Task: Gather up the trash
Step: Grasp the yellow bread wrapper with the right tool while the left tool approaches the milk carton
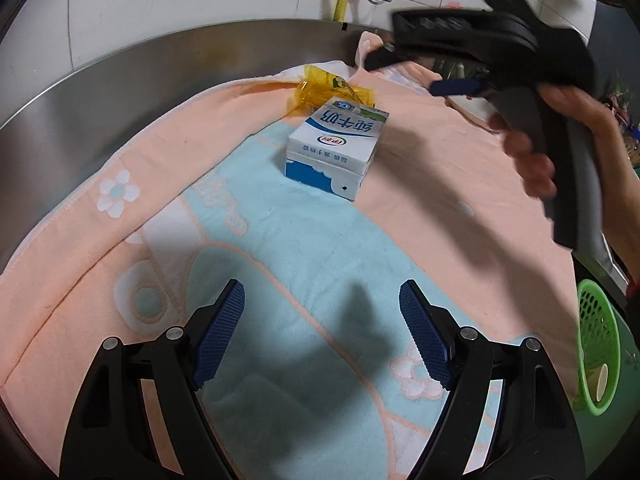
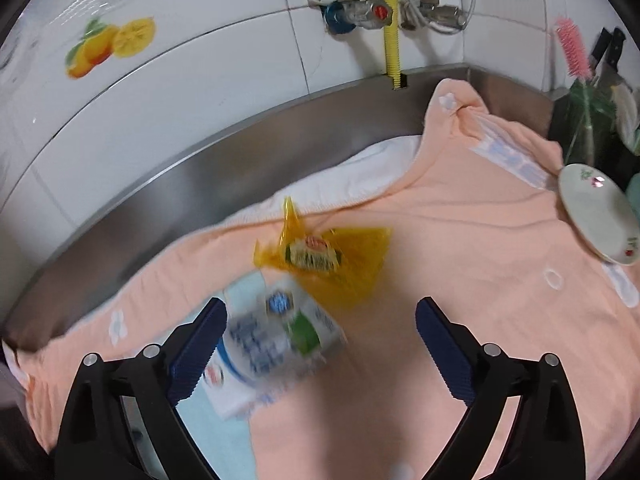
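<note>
A blue and white milk carton (image 1: 334, 148) lies on the pink and blue towel (image 1: 256, 248), with a crumpled yellow wrapper (image 1: 328, 92) just behind it. My left gripper (image 1: 322, 336) is open and empty, well short of the carton. My right gripper (image 2: 320, 354) is open above the carton (image 2: 272, 344), which looks blurred between the fingers; the wrapper (image 2: 324, 260) lies just beyond. In the left wrist view the right gripper (image 1: 420, 74) hovers behind and right of the carton.
A green perforated basket (image 1: 598, 344) with a paper cup in it stands at the right, below the counter edge. A white plate (image 2: 596, 216) rests at the towel's right edge. A steel backsplash (image 2: 240, 160), tiled wall and valves stand behind.
</note>
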